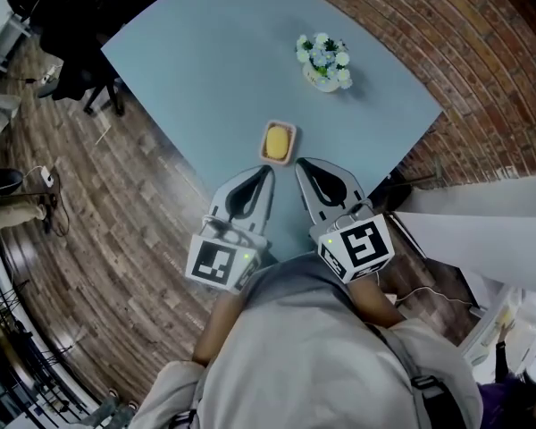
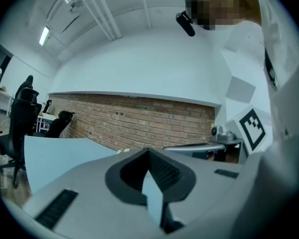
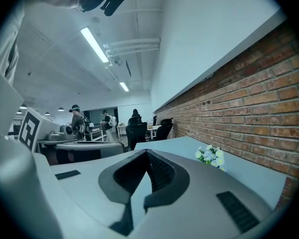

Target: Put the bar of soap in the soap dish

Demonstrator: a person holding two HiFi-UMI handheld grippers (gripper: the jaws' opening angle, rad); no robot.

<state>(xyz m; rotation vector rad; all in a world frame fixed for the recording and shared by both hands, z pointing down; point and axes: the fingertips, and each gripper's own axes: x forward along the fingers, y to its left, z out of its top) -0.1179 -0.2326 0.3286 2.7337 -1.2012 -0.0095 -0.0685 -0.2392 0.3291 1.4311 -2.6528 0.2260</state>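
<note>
While both grippers hang over the near corner of the pale blue table point(image 1: 223, 70), the bar of soap point(image 1: 278, 142) already lies inside the soap dish point(image 1: 279, 124), a yellow-orange block in a small tan tray.

- Soap dish: on the table, at twelve o'clock from the two gripper tips and just beyond them. Nothing touches it.
- Left gripper point(image 1: 270, 172): jaws brought fully together, tips meeting, nothing between them. It lies at about seven o'clock from the dish. Its own view shows the dark pads closed to a point, with only table and brick wall beyond.
- Right gripper point(image 1: 300, 163): jaws likewise closed tight on nothing. It lies at about five o'clock from the dish, close beside it. Its own view shows the same closed point.
- The two grippers angle inward, their tips near each other but apart.
- Small bunch of white and blue flowers point(image 1: 323, 61): at one o'clock from the dish, well apart, near the table's far right edge.
- Dark office chairs point(image 1: 80, 70): on the wood floor at ten o'clock, off the table's left side.
- People stand in the far background of the right gripper view, too small to tell more.
</note>
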